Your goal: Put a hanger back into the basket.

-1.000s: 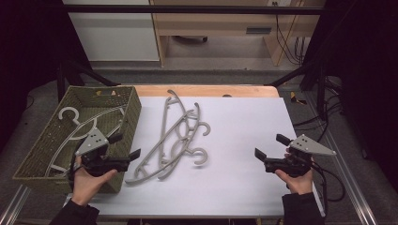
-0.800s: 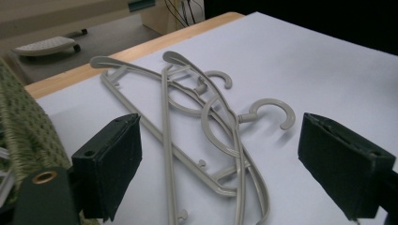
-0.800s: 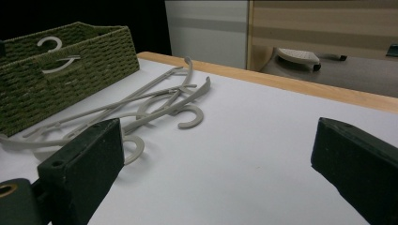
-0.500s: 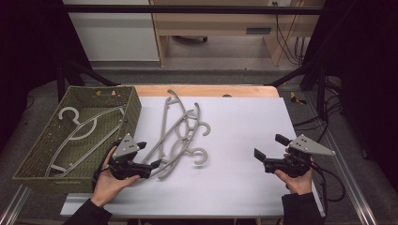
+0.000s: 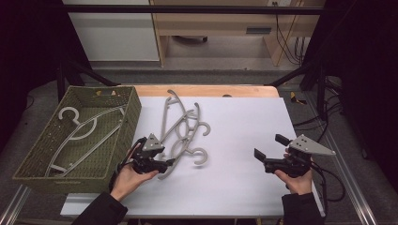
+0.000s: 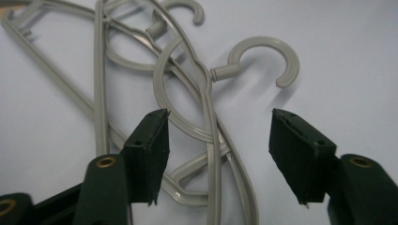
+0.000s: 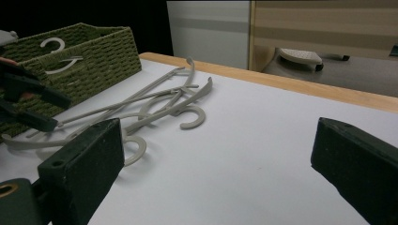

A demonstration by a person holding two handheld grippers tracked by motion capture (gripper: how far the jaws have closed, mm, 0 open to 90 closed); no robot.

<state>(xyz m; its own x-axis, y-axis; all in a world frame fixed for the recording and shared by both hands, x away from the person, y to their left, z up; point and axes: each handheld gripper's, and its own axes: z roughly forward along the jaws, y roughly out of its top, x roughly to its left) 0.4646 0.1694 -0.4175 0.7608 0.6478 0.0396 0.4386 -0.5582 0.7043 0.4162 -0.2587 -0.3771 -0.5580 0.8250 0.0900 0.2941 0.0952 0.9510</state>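
Note:
Several grey plastic hangers point(image 5: 180, 126) lie tangled on the white table sheet. My left gripper point(image 5: 170, 163) is low at the near end of the pile. In the left gripper view point(image 6: 218, 115) its jaws have just been closing. They straddle the thin arms of one hanger point(image 6: 209, 98), with a gap still on both sides of the plastic. My right gripper point(image 5: 270, 146) hovers at the right of the sheet, held wide open with nothing in it point(image 7: 218, 126). It faces the pile point(image 7: 159, 101) from a distance.
A green woven basket point(image 5: 33, 159) stands at the table's left edge with hangers point(image 5: 84, 129) lying inside it. It also appears in the right gripper view point(image 7: 94, 61). A wooden strip point(image 5: 211, 90) borders the far edge. Cables trail off the right side.
My left hand has moved right from the basket's corner to the near end of the hanger pile and sunk lower, and its jaws have narrowed. The right hand has stayed still.

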